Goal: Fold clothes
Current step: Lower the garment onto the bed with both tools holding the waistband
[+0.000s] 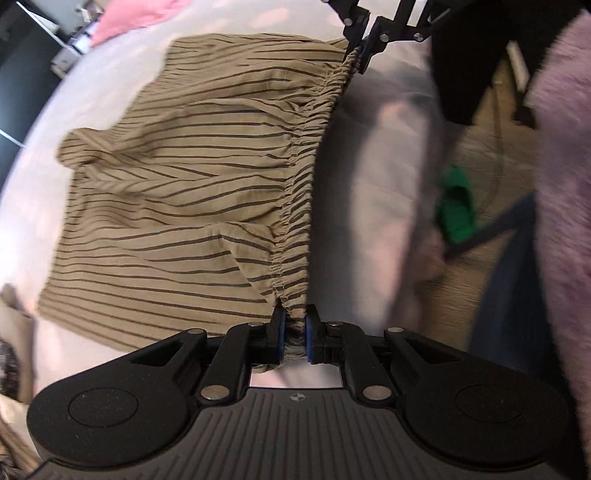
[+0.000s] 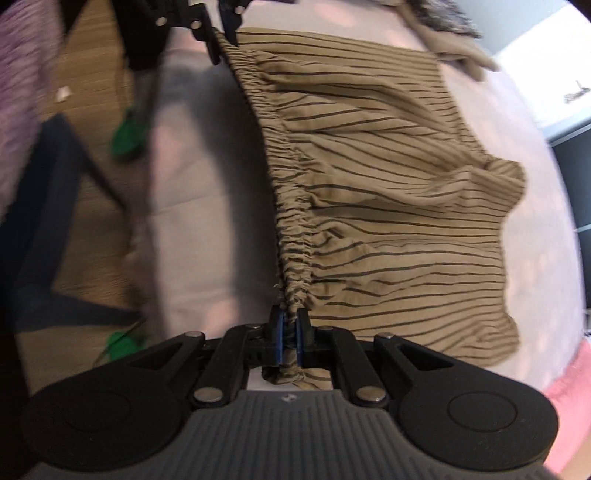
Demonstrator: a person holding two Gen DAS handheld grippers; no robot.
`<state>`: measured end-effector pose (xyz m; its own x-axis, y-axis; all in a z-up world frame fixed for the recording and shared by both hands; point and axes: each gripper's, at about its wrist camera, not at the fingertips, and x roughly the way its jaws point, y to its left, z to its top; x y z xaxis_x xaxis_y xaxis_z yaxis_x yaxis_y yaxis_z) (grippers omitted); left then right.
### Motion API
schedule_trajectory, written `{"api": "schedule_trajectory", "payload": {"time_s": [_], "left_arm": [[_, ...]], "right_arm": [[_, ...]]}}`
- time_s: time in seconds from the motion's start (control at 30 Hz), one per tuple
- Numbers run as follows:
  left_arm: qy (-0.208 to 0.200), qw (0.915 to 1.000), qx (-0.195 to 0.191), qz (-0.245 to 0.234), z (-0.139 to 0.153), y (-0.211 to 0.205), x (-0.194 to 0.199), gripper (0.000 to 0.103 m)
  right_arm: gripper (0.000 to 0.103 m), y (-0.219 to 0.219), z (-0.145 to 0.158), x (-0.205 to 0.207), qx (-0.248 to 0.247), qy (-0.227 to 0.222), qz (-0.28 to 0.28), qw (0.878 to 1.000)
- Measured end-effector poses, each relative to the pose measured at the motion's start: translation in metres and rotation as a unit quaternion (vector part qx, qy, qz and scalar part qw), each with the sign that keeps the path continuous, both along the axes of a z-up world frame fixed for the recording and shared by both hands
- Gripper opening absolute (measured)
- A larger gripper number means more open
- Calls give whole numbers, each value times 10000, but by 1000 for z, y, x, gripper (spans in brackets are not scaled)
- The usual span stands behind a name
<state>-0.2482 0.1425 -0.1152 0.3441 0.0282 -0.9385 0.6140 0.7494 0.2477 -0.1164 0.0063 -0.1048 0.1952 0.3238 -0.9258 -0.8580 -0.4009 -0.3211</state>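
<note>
Striped shorts (image 1: 177,192), tan with thin dark lines, lie spread on a bed (image 1: 380,206) covered in pale pink sheet, their gathered elastic waistband (image 1: 314,155) running close to the bed's near edge. Left gripper (image 1: 295,330) is pinched on 1 end of the waistband, fabric bunched between its blue-padded fingers. Right gripper (image 2: 290,334) is clamped on the opposite end of the same waistband, cloth likewise caught between its pads. Each gripper appears at the top of the other's view, gripping the far end: the right one in the left wrist view (image 1: 364,46), the left one in the right wrist view (image 2: 221,40). Waistband is drawn fairly straight between the 2 grips. The 2 leg openings extend away from the edge toward the bed's middle; fabric shows soft ripples, and 1 hem corner (image 2: 506,177) is curled up. Pink cloth (image 1: 129,18) sits at a far corner of the bed. Beyond the near edge, wooden floor (image 1: 476,155) and a green object (image 1: 456,214) are visible, blurred.
</note>
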Motion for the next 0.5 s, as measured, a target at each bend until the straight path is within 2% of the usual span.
{"api": "schedule_trajectory", "payload": {"time_s": [0.07,0.17,0.27,0.5], "left_arm": [[243,9994,-186,-166,10,1,-2,8],[526,9975,-267,-384,12,0,-7,8],[776,9948,-344,-570,13,6,-6,8],[1088,9928,-378,-327,-6,21,10,8]], "right_arm": [[7,-2,3,4,-200,195,149,9995],[7,-4,9,15,-464,436,347,9974],[7,-6,13,10,-584,491,354,9965],[8,-3,10,13,-740,638,214,9950]]}}
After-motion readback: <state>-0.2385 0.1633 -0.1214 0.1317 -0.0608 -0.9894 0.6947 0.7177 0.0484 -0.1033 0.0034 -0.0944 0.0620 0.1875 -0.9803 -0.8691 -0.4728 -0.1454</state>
